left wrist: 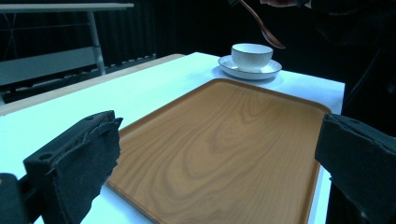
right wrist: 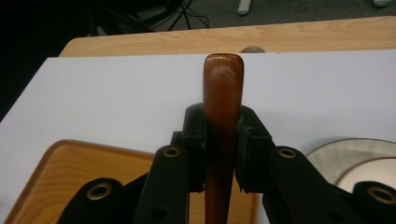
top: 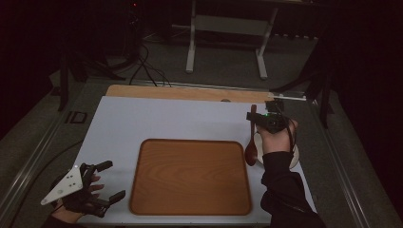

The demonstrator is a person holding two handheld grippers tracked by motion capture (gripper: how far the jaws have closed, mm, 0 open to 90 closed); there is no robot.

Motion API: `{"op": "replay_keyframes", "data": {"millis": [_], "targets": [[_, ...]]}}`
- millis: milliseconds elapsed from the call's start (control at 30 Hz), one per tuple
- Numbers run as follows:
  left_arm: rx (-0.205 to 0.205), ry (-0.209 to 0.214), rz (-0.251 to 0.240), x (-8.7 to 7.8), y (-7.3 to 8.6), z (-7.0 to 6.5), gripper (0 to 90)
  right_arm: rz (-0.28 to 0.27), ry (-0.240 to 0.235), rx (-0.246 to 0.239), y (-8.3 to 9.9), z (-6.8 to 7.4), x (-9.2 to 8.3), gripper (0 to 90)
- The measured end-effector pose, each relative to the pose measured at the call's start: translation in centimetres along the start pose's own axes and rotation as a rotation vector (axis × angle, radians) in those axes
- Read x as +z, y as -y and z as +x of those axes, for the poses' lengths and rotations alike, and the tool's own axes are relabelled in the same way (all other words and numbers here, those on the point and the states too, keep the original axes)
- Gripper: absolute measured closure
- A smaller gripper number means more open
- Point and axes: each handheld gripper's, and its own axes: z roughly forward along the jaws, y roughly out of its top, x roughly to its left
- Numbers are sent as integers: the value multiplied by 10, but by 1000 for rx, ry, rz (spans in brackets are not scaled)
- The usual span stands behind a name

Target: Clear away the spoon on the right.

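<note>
R gripper (top: 254, 117) jaws pinch the wooden spoon (top: 251, 142) handle, spoon up over the cup (left wrist: 252, 56). L gripper (top: 113, 179) jaws wide apart, holding nothing, beside the tray (top: 190, 176).

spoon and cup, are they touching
Apart. The left gripper view shows the spoon hanging above and beside the cup, with dark background visible between its bowl and the cup's rim.

Legible markings: one faint mark.
A marking resembling "ID" sits on the floor (top: 76, 117) left of the desk (top: 142, 118); its reading is uncertain.
</note>
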Motion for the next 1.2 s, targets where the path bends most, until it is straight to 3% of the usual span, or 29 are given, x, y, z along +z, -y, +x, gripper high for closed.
{"op": "replay_keyframes", "data": {"millis": [167,567,933,1200], "targets": [[3,0,-1,0,0,0,0,4,-30,-10,7,14,5,765],[4,9,0,0,0,-1,0,12,-74,-5,22,34,7,765],[7,10,0,0,0,-1,0,27,-119,18,43,45,13,765],[14,8,4,1,0,-2,0,36,-118,19,63,50,18,764]]}}
